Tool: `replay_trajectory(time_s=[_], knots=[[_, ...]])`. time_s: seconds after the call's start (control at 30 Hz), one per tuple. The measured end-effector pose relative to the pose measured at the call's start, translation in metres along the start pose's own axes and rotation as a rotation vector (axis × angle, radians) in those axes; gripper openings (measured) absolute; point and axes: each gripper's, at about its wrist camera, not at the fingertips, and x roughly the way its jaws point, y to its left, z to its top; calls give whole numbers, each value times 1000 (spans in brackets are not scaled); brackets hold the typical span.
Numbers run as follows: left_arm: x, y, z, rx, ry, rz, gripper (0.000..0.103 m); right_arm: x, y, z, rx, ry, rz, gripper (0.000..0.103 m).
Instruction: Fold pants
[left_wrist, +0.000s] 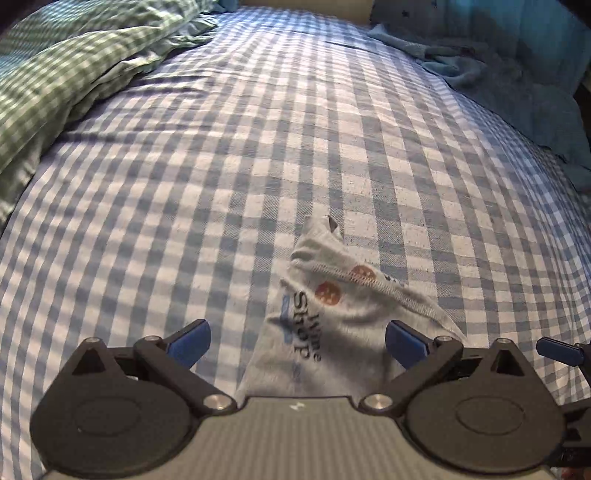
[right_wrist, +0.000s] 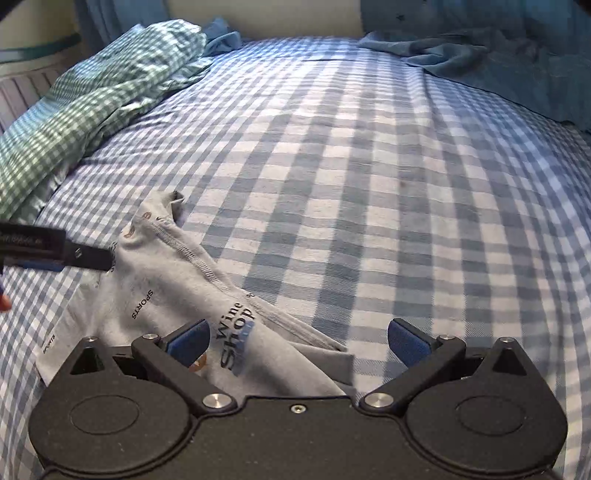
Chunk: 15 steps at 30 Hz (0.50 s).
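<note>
Grey jersey lay bunched right under both my tools, so the step in hand, as I judged it, was to get a clean hold on the pants (right_wrist: 184, 295) before any fold could be made. To do that well I needed to find real edges, a hem or the waistband, rather than pinch a loose wad from the middle; a grab through several layers would only have dragged the crumple along. I also judged it wise to lift low and pull the cloth flat across the bed first, with the two tools well apart on the same edge.

My right tool (right_wrist: 297, 343) stood wide open and held nothing; the printed cloth passed between its blue pads (right_wrist: 188, 341), lying against or just under the left one, while the right pad hung over bare sheet. My left tool (left_wrist: 297, 341) was equally wide open and empty, with the pants (left_wrist: 332, 306) rising in a peak between its pads (left_wrist: 406, 341). From the right view, one black finger of the left tool (right_wrist: 88, 256) reached in from the side and met the grey cloth's edge; whether it pressed on it I could not tell.

Beyond the pants the blue checked bed (right_wrist: 369, 166) ran clear. Farther off lay a green checked duvet (right_wrist: 103, 99) at the left and a crumpled teal blanket (right_wrist: 498, 59) at the far right.
</note>
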Motion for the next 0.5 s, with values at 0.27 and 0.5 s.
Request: replay_trajectory(time_s=[0.27, 0.5], knots=[[50, -7, 18, 21, 80, 33, 103, 25, -28, 4, 31, 62, -134, 102], [12, 6, 0, -31, 25, -10, 103, -14, -52, -4, 129, 5, -82, 102]])
